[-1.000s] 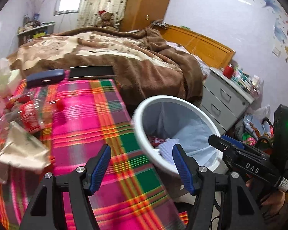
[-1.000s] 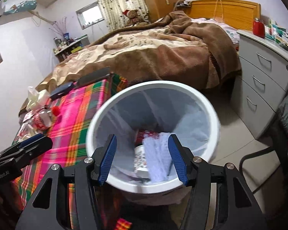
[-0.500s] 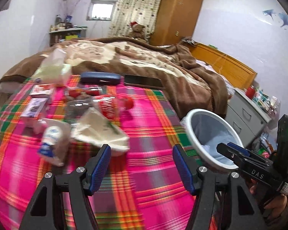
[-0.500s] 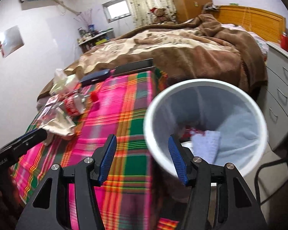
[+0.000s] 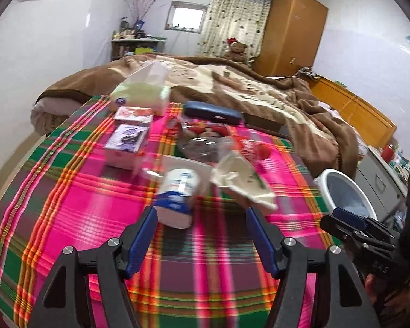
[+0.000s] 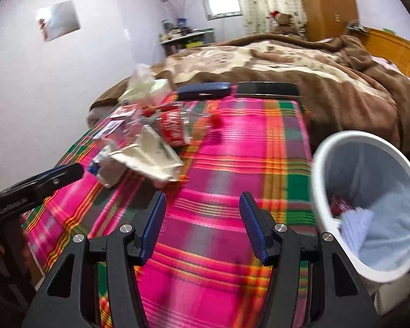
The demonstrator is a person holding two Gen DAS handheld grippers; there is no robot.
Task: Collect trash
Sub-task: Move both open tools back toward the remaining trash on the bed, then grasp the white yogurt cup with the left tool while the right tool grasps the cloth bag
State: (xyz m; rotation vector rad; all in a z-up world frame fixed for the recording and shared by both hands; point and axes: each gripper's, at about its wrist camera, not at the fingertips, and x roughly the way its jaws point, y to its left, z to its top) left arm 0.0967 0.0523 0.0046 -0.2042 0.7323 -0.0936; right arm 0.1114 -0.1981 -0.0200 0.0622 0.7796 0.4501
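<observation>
- Left gripper (image 5: 201, 239): parted, empty, over plaid-clothed worktop (image 5: 68, 205).
- Right gripper (image 6: 202, 225): parted, empty; body lettering blurred, unreadable.
- White round bin (image 6: 318, 191) at three o'clock.

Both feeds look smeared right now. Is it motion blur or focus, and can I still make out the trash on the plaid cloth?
Left wrist: motion smear on the plaid cloth and white cup; window blown out. Right wrist: the cloth and bin streak sideways, crumpled wrapper soft but recognisable. Gripper fingers are sharp in both, so motion.
</observation>
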